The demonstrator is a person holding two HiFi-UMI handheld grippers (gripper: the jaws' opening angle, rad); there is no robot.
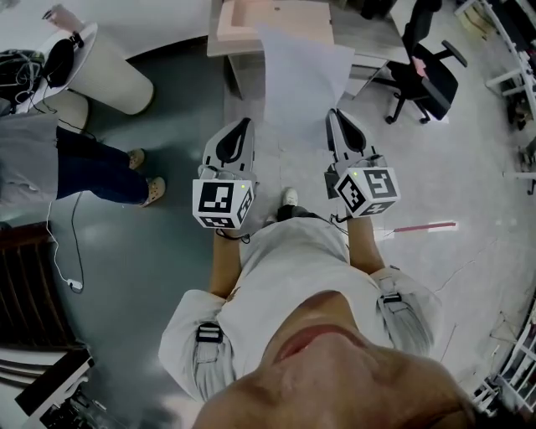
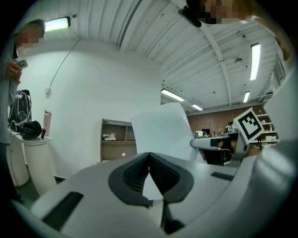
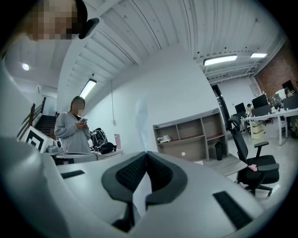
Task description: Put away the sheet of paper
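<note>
The white sheet of paper [image 1: 303,74] hangs in the air in front of me, above the floor and before a low shelf. My right gripper [image 1: 333,114] is shut on its lower right corner; in the right gripper view the sheet [image 3: 140,114] runs edge-on up from the closed jaws [image 3: 146,153]. My left gripper [image 1: 246,123] is shut with nothing in it, just left of the sheet's lower edge. In the left gripper view the sheet [image 2: 163,132] stands face-on beyond the closed jaws [image 2: 149,154], next to the right gripper's marker cube [image 2: 249,124].
A wooden shelf unit [image 1: 276,21] stands straight ahead. A black office chair [image 1: 427,75] is at the right. A person [image 1: 50,159] stands at the left beside a round white table [image 1: 105,71] with a bag. A red and white stick [image 1: 423,226] lies on the floor.
</note>
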